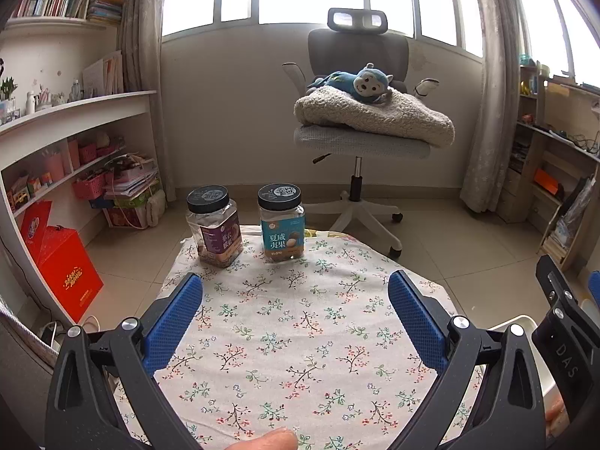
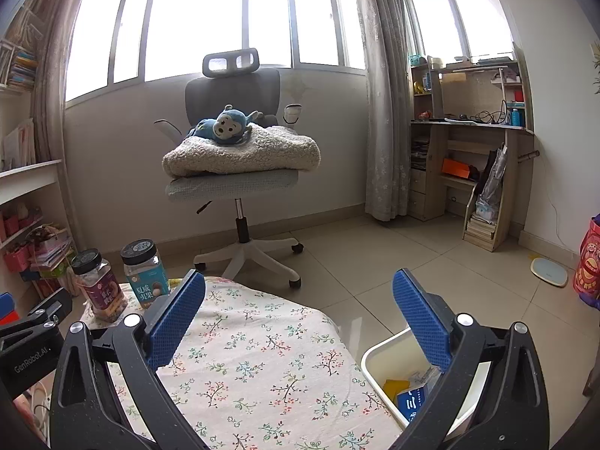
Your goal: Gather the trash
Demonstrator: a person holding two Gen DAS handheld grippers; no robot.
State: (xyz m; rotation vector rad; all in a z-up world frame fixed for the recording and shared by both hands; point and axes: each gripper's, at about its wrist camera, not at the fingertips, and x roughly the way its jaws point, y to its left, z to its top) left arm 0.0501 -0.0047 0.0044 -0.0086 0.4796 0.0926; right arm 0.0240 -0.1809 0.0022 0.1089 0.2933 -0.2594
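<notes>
My left gripper [image 1: 296, 292] is open and empty above the floral tablecloth [image 1: 285, 337]. My right gripper [image 2: 300, 292] is open and empty, over the table's right edge. A white trash bin [image 2: 375, 360] stands on the floor right of the table, below my right gripper; it holds a blue carton [image 2: 412, 403] and a yellow scrap [image 2: 393, 388]. The bin's rim also shows in the left wrist view [image 1: 513, 322]. Two jars stand at the table's far edge: a purple-label jar [image 1: 214, 227] and a blue-label jar [image 1: 282, 223]. They show in the right wrist view too, purple [image 2: 99, 285] and blue [image 2: 145, 273].
A grey office chair [image 1: 360, 120] with a blanket and a blue plush monkey [image 1: 369, 84] stands beyond the table. White shelves [image 1: 75, 120] and a red box [image 1: 67, 266] are at the left. A wooden desk [image 2: 472, 142] and a floor scale [image 2: 549, 272] are at the right.
</notes>
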